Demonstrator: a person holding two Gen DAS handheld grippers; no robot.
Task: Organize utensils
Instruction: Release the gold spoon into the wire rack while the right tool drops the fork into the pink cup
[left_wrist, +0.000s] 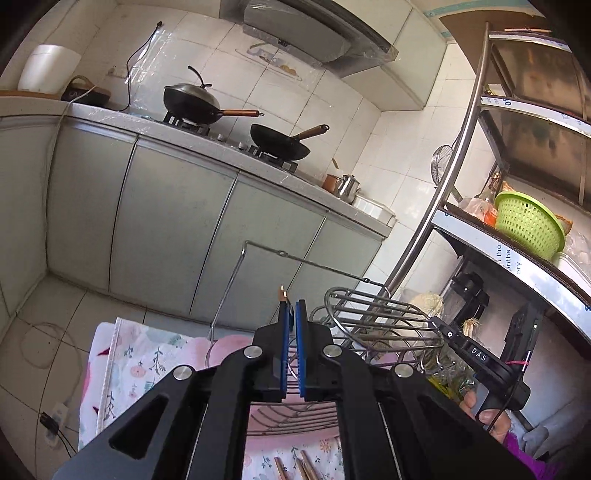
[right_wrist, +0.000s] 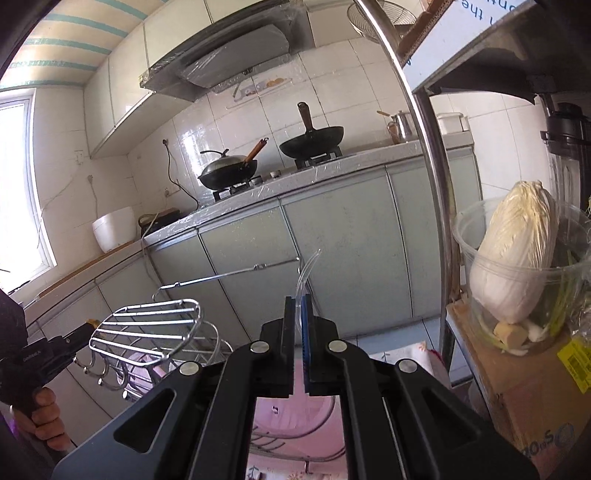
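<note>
My left gripper (left_wrist: 292, 314) is shut on a thin utensil with a copper-coloured tip (left_wrist: 283, 294) that sticks up above its blue pads. My right gripper (right_wrist: 299, 310) is shut on a clear plastic utensil (right_wrist: 307, 269) that curves up past its fingertips. A chrome wire utensil rack (left_wrist: 384, 321) with hooks and a long wire rail stands just ahead of both grippers; it also shows in the right wrist view (right_wrist: 147, 328). Wooden chopsticks (left_wrist: 295, 467) lie on the floral cloth below the left gripper.
A floral pink cloth (left_wrist: 147, 362) covers the surface under the rack. A metal shelf unit (left_wrist: 480, 206) stands right with a green basket (left_wrist: 528, 225). A cabbage in a clear tub (right_wrist: 517, 266) sits on a cardboard box. Two woks (left_wrist: 199, 103) sit on the far stove.
</note>
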